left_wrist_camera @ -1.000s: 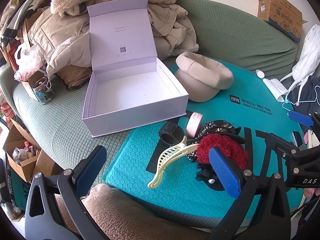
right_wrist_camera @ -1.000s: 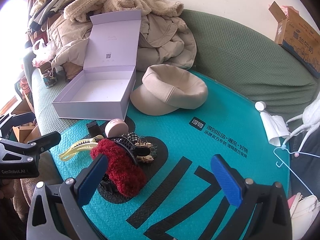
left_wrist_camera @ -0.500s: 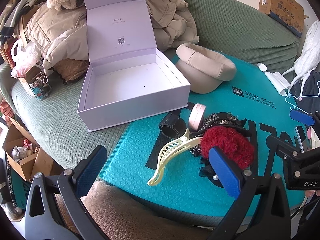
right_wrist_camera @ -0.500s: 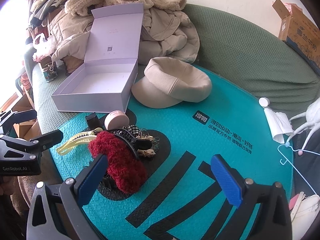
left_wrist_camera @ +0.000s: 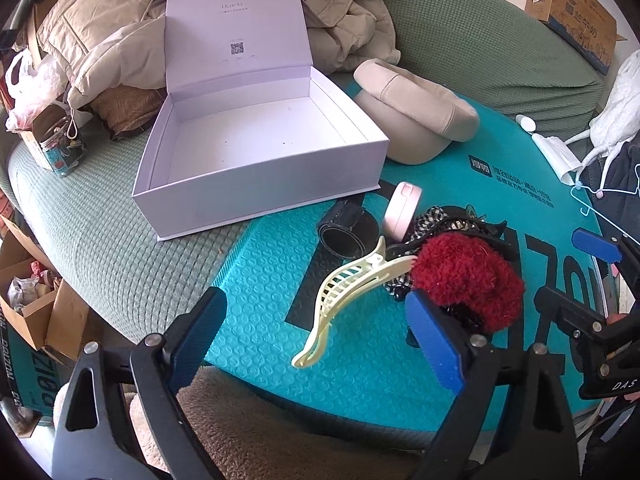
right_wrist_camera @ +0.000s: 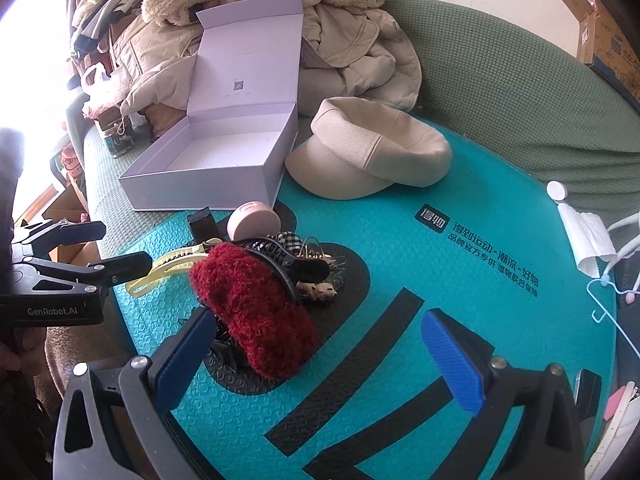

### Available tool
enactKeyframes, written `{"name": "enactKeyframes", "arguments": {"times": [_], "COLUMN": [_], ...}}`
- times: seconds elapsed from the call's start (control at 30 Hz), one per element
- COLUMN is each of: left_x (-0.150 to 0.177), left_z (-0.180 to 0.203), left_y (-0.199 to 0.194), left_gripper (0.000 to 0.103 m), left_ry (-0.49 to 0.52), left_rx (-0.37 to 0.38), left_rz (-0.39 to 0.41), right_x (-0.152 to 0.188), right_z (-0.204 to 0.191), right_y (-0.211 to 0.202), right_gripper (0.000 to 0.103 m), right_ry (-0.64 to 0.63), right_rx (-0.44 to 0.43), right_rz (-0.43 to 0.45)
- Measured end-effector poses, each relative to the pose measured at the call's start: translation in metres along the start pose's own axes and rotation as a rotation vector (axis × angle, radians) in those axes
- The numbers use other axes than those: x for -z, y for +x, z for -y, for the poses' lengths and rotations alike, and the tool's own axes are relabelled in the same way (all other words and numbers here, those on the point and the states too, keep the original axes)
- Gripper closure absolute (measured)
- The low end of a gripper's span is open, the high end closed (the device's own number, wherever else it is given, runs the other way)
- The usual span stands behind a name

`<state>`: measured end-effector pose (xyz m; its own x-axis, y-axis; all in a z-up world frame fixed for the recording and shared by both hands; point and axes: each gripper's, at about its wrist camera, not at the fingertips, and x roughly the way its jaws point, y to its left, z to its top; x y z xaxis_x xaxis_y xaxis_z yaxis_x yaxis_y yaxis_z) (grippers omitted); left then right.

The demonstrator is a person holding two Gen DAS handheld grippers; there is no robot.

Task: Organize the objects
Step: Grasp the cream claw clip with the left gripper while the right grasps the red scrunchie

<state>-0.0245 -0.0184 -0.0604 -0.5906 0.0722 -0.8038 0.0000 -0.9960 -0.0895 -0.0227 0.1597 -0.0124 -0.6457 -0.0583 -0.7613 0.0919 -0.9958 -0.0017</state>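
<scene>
The left gripper (left_wrist_camera: 316, 344), jaws just narrowing yet wide and holding nothing, hovers over the ribbed cream hair claw (left_wrist_camera: 352, 284). The right gripper (right_wrist_camera: 320, 360) gapes empty beside the fuzzy red clip (right_wrist_camera: 256, 312). Only the right view shows the cap's (right_wrist_camera: 372, 156) brim; the matte lilac box (left_wrist_camera: 256, 152) lies open behind.

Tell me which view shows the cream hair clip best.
The left wrist view: the cream hair clip lies whole between the open left claw's fingers, teeth visible. In the right wrist view only its tail shows, partly hidden behind the left claw and the red fuzzy clip.
</scene>
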Motion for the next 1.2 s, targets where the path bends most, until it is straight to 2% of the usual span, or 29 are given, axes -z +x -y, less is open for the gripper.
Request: {"name": "enactKeyframes", "arguments": {"times": [0.13,0.27,0.4,0.57,0.6,0.67,0.73,0.8,0.87,0.97,1.1,1.2], "left_x": [0.0,0.001,0.001,0.001,0.001,0.002,0.002,0.002,0.002,0.002,0.004,0.005], "left_z": [0.002,0.004,0.005,0.005,0.005,0.006,0.007,0.008,0.008,0.007,0.012,0.02], "left_y": [0.008,0.021,0.033,0.048,0.051,0.057,0.061,0.062,0.063,0.064,0.06,0.053], "left_gripper": [0.015,0.024,0.028,0.028,0.029,0.039,0.048,0.054,0.068,0.08,0.084,0.085], "left_ry": [0.0,0.002,0.01,-0.002,-0.002,-0.005,-0.005,-0.001,-0.009,-0.017,-0.026,-0.003], "left_rx": [0.015,0.013,0.019,0.053,0.051,0.06,0.089,0.097,0.115,0.136,0.192,0.192], "left_rz": [-0.016,-0.047,-0.069,-0.098,-0.104,-0.117,-0.123,-0.111,-0.113,-0.117,-0.121,-0.115], "right_x": [0.002,0.005,0.008,0.01,0.011,0.012,0.014,0.015,0.016,0.016,0.017,0.018], "right_z": [0.0,-0.001,-0.005,-0.007,-0.006,-0.006,-0.006,-0.008,-0.011,-0.013,-0.008,-0.005], "right_y": [0.005,0.013,0.021,0.031,0.033,0.038,0.041,0.042,0.04,0.037,0.031,0.025], "right_gripper": [0.001,0.002,0.014,0.018,0.022,0.032,0.046,0.054,0.058,0.065,0.073,0.074], "right_ry": [0.001,0.007,-0.005,-0.004,0.0,0.006,0.007,-0.007,-0.036,-0.055,-0.034,-0.039], "right_rx": [-0.032,-0.064,-0.096,-0.129,-0.134,-0.137,-0.166,-0.176,-0.164,-0.162,-0.169,-0.161], "right_rz": [-0.005,-0.023,-0.036,-0.044,-0.05,-0.063,-0.07,-0.068,-0.055,-0.044,-0.039,-0.04]}}
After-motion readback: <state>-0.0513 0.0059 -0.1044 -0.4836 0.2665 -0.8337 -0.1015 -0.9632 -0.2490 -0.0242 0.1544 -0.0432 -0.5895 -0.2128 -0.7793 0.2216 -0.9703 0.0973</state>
